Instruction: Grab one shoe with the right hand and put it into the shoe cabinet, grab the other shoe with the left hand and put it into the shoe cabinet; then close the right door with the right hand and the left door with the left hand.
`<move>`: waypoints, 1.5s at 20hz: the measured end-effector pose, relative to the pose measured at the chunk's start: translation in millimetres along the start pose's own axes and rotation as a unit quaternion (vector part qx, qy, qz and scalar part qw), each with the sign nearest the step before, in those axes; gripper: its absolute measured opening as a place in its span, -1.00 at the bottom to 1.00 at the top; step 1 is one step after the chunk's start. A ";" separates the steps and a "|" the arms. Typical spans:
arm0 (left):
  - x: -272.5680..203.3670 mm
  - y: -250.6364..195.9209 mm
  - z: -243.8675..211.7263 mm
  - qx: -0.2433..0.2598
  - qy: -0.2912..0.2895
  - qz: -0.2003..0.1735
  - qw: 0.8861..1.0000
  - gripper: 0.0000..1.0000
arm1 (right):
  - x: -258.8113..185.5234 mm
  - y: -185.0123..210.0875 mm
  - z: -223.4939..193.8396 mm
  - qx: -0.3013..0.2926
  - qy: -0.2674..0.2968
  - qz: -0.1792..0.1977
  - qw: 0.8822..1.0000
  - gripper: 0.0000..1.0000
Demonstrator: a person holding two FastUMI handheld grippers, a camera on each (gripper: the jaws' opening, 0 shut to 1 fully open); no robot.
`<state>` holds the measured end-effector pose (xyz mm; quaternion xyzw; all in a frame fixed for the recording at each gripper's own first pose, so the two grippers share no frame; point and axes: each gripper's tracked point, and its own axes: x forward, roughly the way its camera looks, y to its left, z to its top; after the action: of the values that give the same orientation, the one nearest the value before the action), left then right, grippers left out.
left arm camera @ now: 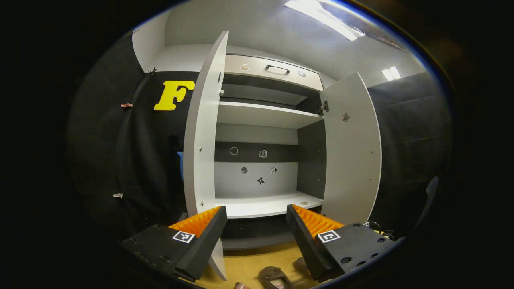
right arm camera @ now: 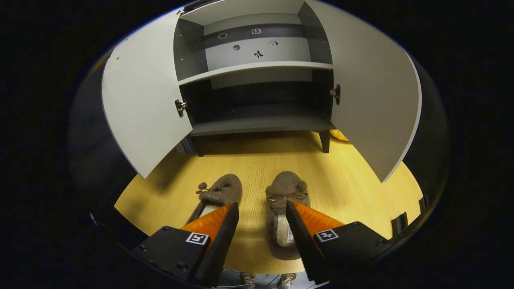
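Two brown fuzzy slippers with bows lie side by side on the wooden floor in the right gripper view: a left shoe and a right shoe. My right gripper hangs open above them, with the right shoe partly between its fingers and untouched. The shoe cabinet stands beyond with its left door and right door swung wide. In the left gripper view my left gripper is open, held up facing the cabinet's shelf. One shoe peeks in at the bottom of that view.
The cabinet has a drawer with a handle on top and a low dark compartment near the floor. Small stickers dot its back panel. Black cloth walls flank it. Wooden floor lies between the shoes and the cabinet.
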<state>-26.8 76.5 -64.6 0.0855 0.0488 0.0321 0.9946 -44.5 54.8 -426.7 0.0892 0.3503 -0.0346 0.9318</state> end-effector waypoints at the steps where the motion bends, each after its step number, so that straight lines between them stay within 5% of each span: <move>1: -0.4 1.6 -4.0 0.001 0.003 0.004 1.000 0.89 | 8.7 -2.1 -7.9 0.001 0.006 -0.003 1.000 0.55; 6: -2.4 10.5 -7.9 -0.010 0.001 0.009 1.000 0.89 | 44.0 -11.7 -36.5 0.010 0.036 -0.018 0.999 0.45; 7: -1.9 13.2 -9.9 -0.009 0.003 0.010 1.000 0.89 | 49.9 -13.5 -38.4 0.008 0.038 -0.021 0.999 0.27; 15: 6.7 28.6 -23.6 -0.001 0.021 0.019 1.000 0.89 | 88.0 -23.1 -39.2 0.001 0.052 -0.042 0.998 0.24; 20: 7.5 30.3 -25.9 -0.001 0.025 0.022 0.999 0.87 | 106.4 -32.3 -45.9 -0.023 0.067 -0.063 0.995 -0.36; 21: 6.8 31.2 -27.0 0.001 0.026 0.021 0.999 0.87 | 100.2 -27.6 -39.2 -0.025 0.066 -0.059 0.996 -0.23; 22: 7.0 31.3 -28.0 0.002 0.028 0.023 0.999 0.87 | 107.3 -27.9 -42.9 -0.034 0.070 -0.055 0.995 -0.66; 24: 7.0 31.8 -28.1 -0.001 0.030 0.023 0.999 0.87 | 104.1 -28.4 -40.4 -0.047 0.069 -0.054 0.995 -0.66; 26: 6.5 31.1 -29.8 -0.010 0.031 0.023 0.999 0.86 | 105.5 -27.9 -40.8 -0.046 0.068 -0.048 0.995 -0.90; 30: 3.0 32.5 -30.4 -0.013 0.033 0.026 0.999 0.87 | 85.0 -27.0 -18.1 -0.024 0.051 -0.035 0.998 -0.90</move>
<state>-28.7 113.7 -89.0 0.0730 0.0791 0.0613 0.9923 4.3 31.5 -499.9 0.0561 0.4007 -0.0538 0.9129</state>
